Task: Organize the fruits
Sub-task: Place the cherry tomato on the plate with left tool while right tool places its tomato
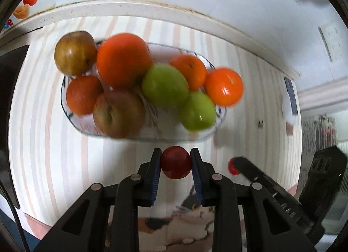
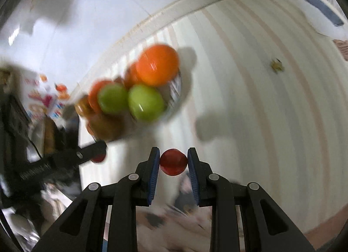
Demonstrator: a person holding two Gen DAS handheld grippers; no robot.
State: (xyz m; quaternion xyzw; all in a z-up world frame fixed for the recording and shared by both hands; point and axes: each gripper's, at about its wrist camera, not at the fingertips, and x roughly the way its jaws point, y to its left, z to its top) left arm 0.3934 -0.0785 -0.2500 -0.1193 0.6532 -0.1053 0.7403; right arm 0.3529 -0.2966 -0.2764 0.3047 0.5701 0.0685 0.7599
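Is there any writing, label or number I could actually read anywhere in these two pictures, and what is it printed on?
None can be read.
Colourful box at the left of the right wrist view: bright print, too blurred.
Blue marks at the left wrist view's left edge: cut off, illegible.
Plate pattern: decoration, no letters.

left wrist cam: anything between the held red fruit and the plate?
Nothing: bare striped cloth separates the red fruit in the left gripper from the plate.

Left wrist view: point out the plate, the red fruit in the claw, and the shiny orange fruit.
plate (image 1: 214, 130), left wrist view, near rim.
red fruit (image 1: 175, 161), left wrist view, centre.
shiny orange fruit (image 1: 224, 86), left wrist view, centre.
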